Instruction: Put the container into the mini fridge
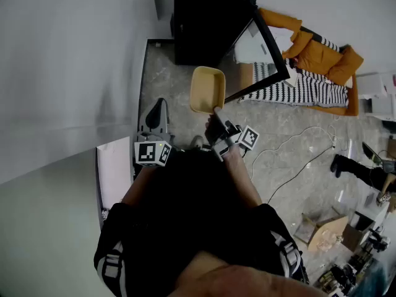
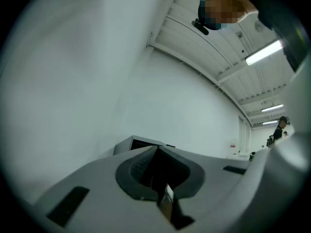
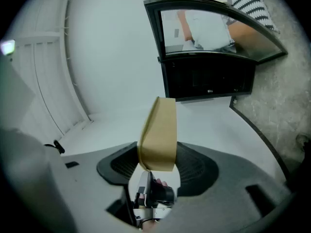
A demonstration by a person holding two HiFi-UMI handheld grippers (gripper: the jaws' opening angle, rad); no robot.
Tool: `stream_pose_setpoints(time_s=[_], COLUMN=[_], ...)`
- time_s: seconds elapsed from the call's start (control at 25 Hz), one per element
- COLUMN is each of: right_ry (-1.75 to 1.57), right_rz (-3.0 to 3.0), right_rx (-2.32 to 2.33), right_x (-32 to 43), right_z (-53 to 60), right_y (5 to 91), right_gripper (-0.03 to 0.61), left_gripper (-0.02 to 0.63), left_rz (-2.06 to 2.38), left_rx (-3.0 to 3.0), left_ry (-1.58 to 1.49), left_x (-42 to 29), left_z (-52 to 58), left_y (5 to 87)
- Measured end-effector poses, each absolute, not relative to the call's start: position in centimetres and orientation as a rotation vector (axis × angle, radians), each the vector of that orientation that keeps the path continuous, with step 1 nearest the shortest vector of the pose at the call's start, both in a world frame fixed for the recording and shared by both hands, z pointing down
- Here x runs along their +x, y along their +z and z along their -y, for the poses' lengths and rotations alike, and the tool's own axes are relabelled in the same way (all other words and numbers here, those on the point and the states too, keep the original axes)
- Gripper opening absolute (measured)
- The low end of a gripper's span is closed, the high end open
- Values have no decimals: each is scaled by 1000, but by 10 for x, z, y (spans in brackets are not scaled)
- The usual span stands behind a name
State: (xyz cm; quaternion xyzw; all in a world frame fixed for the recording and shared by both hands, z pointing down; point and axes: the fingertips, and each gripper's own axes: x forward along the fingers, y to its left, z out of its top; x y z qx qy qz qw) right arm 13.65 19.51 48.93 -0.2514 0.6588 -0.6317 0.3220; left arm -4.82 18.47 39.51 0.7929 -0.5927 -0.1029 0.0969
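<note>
The person stands facing a black mini fridge (image 1: 207,23) that sits on a grey stone-patterned floor (image 1: 170,73) against a white wall (image 1: 74,54). Its glass door (image 1: 263,49) hangs swung open to the right, and the inside looks dark.

The right gripper (image 1: 216,117) is clamped on a tan container (image 1: 207,90). Its jaws stand wide and pinch the container's near edge, so the container sticks out ahead of the gripper in the air. In the head view its hollow side faces up towards the camera. In the right gripper view it shows edge-on, between the jaws, rising towards the lower front of the fridge. The container is in front of the open fridge and apart from it, not inside.

The left gripper (image 2: 156,150) is held lower and to the left, near the person's body. Its jaws are closed together with nothing between them. It points level at the bare wall, and its view shows only a grey box corner past the jaw tips.

To the right of the fridge door, a black-and-white striped cloth (image 1: 303,90) and an orange jacket (image 1: 318,54) lie on the floor. A thin cable (image 1: 297,142) trails across the floor nearer the person.
</note>
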Motion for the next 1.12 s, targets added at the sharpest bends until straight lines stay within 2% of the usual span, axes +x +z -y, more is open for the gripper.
stream_pose_setpoints(time_s=[0.68, 1.12], right_ry=[-1664, -1647], right_rz=[-1719, -1718], right_rx=[-663, -711], right_x=[131, 112], right_z=[-189, -174], right_y=[489, 501], right_gripper=[225, 225], left_gripper=[6, 6], left_rz=[1745, 1733], left_rx=[2342, 2358], left_ry=[-305, -310], left_x=[-55, -92], left_z=[-181, -167], left_y=[396, 399])
